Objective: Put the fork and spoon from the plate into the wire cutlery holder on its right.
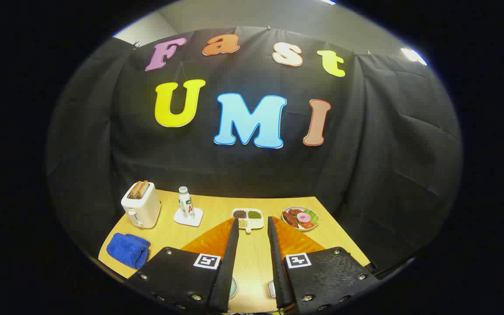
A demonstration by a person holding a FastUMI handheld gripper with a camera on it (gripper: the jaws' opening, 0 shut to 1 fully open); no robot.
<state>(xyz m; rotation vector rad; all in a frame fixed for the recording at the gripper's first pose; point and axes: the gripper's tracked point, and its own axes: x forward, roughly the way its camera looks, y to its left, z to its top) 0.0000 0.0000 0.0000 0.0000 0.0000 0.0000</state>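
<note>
My tongs (253, 227) are open and hold nothing. Their two rough fingers (230, 258) sit at the bottom middle of the frame, above the smooth yellow wooden table (217, 208). Low between them I see a bit of a round pale plate (233, 288) and a shiny metal bit (271, 288); I cannot tell what it is. Above the tips sits a white tray of beans (248, 217). To its right is a round plate of food (300, 217). At the left are a boxy white toaster with toast (141, 205), a small white bottle (185, 203), and a soft blue cloth (128, 249).
</note>
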